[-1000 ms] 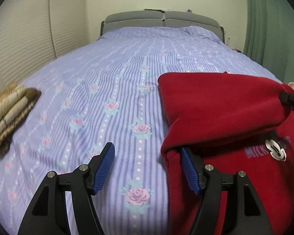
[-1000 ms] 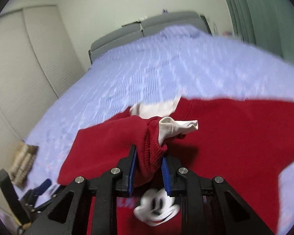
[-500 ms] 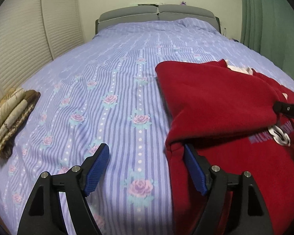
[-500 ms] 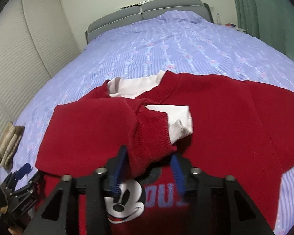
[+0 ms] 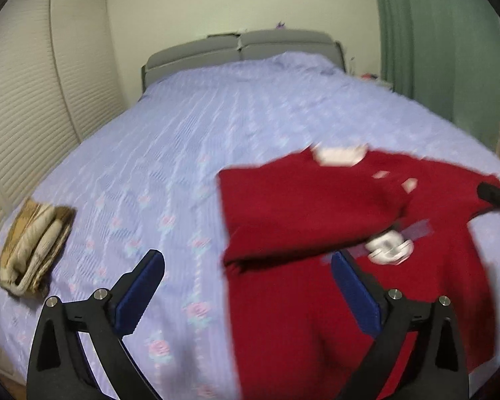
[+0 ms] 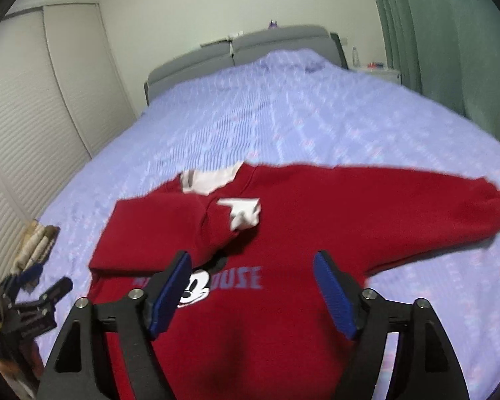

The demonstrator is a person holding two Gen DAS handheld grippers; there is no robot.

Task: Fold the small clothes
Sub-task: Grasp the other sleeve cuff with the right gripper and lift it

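Both sets of jaws opening, nothing between them. Unfolded sleeve [image 6: 416,196] of red sweatshirt [image 6: 283,233] stretches rightward; right gripper [image 6: 251,286] nearer than left gripper [image 5: 246,295].

A red sweatshirt [image 6: 316,220] with a white collar and a cartoon mouse face above grey lettering on the chest is laid front up on the bed [image 6: 283,106], close to its near edge. One sleeve, with a white cuff showing at its end, is folded across the chest. The other sleeve is stretched out flat toward the bed's right edge.
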